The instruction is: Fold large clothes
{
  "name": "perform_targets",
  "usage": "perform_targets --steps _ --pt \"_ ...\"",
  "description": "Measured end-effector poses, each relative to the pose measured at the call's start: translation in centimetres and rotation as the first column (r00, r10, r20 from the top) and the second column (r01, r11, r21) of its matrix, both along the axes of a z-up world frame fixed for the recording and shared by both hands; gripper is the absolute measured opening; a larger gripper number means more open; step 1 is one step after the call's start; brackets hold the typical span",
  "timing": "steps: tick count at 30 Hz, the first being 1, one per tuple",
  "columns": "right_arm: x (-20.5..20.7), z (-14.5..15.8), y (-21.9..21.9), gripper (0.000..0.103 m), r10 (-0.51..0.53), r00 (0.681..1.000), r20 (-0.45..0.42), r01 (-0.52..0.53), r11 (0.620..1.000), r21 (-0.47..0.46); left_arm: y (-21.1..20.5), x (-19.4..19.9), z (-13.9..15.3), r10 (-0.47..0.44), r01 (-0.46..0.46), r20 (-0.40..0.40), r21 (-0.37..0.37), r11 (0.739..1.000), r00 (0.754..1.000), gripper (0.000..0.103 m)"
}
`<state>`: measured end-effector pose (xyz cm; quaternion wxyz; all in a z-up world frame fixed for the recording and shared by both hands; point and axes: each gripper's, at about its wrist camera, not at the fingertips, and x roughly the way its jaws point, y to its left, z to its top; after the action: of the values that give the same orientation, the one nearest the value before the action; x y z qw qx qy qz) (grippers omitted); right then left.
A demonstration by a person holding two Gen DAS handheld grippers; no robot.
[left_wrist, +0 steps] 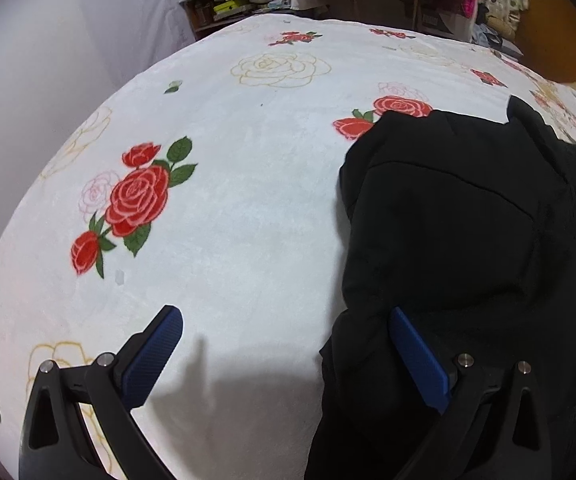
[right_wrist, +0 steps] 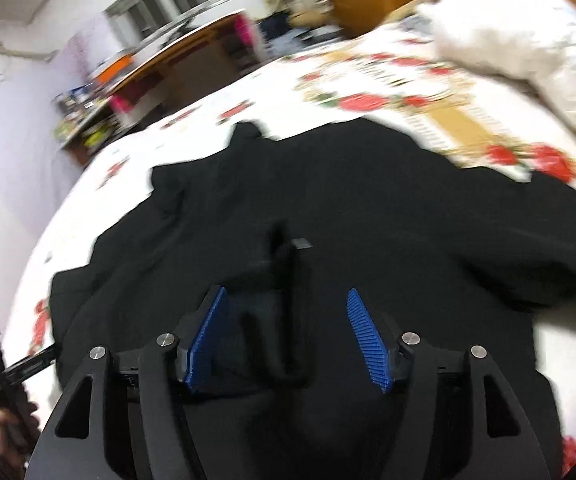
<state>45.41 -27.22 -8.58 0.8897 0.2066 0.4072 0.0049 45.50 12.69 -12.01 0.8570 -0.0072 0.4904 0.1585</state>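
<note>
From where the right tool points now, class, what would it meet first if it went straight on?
Most likely the black garment: a raised fold of it stands between the right tool's open fingers, cloth filling the view ahead. Motion blur leaves depth uncertain.

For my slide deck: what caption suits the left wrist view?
Open left tongs hover at the edge of a black garment lying on a rose-print blanket.
</note>
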Motion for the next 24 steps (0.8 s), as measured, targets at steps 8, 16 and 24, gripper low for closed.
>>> perform_targets --steps 8,16,24 --pt "3.9 -1.3 1.1 0.015 0.114 0.993 -0.004 -0.114 0.992 0.060 0.1 0.0 -0.4 -0.011 0.011 -0.008 0.045 0.999 1.000 0.103" --pt "6.7 -0.5 2.4 0.010 0.134 0.990 -0.038 -0.138 0.980 -0.140 0.1 0.0 -0.7 0.000 0.000 0.005 0.027 1.000 1.000 0.103" --pt "6.1 -2.7 0.1 0.044 0.036 0.994 -0.107 -0.044 0.997 -0.066 0.1 0.2 -0.3 0.012 -0.012 -0.005 0.040 0.999 1.000 0.103"
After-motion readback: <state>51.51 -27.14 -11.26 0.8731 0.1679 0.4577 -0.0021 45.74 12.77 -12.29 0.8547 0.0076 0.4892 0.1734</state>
